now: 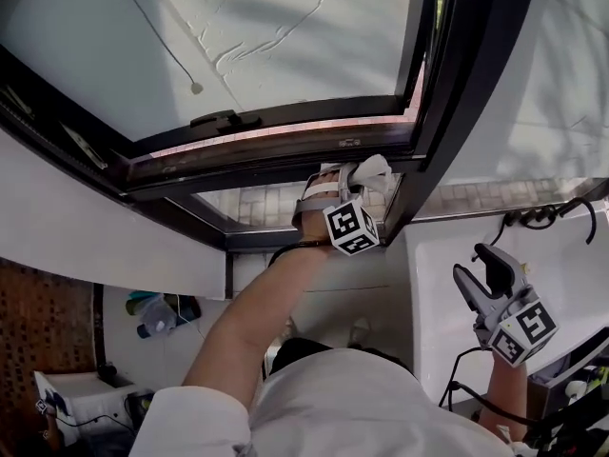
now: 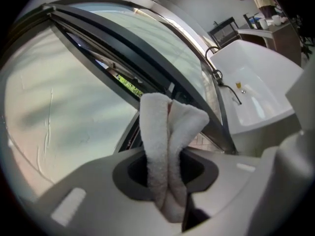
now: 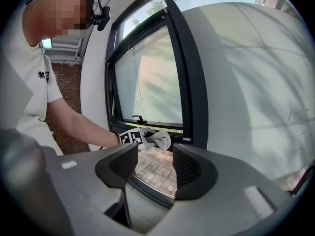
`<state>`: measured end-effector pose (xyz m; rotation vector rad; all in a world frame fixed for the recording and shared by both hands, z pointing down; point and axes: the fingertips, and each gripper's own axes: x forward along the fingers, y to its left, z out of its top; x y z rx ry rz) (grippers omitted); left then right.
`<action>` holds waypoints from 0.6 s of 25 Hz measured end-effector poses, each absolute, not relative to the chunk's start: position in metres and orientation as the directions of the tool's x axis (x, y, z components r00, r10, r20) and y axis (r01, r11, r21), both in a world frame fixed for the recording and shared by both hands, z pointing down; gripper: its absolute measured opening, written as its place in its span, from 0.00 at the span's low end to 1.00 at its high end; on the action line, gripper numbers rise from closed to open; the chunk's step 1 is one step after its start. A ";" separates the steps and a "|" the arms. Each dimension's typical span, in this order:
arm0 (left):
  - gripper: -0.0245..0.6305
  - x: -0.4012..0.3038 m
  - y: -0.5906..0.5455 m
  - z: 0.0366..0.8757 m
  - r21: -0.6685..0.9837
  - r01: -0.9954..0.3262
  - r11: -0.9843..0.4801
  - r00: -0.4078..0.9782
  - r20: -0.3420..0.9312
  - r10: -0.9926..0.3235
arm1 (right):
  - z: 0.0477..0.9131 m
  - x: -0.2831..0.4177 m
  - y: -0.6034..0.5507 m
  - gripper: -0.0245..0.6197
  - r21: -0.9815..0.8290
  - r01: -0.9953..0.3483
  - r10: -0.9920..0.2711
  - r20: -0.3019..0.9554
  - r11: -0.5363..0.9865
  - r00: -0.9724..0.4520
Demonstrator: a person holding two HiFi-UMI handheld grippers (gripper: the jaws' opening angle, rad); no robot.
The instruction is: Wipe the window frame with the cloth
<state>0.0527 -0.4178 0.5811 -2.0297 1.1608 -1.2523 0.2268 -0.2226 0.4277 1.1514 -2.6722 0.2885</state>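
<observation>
While our left arm reaches up to the dark metal window frame [image 1: 276, 155], the left gripper [image 1: 357, 187] is clenched on a folded white terry cloth [image 2: 166, 132]. The left gripper view shows its two pale grey jaws drawn in tight against the fabric, with two thick folds standing up out of the gap between them. From the head view, the free end of that cloth sits at the frame's lower corner, where the bottom rail meets the dark upright post. It looks pressed to the rail there, though we cannot tell for certain that it touches. The cube with square black-and-white markers [image 1: 351, 228] rides on this gripper just below the frame. A black window handle [image 1: 225, 119] lies on the bottom rail, further along from the cloth. A tan brick-patterned ledge [image 1: 259, 204] runs beneath the frame, under the gripper. Our right gripper [image 1: 480, 272] hangs well apart from the frame, off to its right and lower, in front of a plain white wall [image 1: 447, 284]. Its jaws stand wide apart with nothing gripped. In the right gripper view only the distant ledge and the frame's lower rail show through the gap between the two dark ribbed pads [image 3: 189, 168].
</observation>
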 end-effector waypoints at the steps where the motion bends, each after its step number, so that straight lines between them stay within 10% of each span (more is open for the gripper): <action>1: 0.24 0.041 -0.416 0.582 -0.753 -0.403 -0.521 0.214 0.476 -0.853 | 0.428 0.218 -0.223 0.38 -0.093 -0.728 -0.685 0.276 0.679 -0.674; 15: 0.24 -0.134 -0.384 0.578 -0.778 -0.421 -0.467 0.139 0.454 -0.880 | 0.413 0.074 -0.224 0.38 -0.064 -0.646 -0.608 0.280 0.761 -0.743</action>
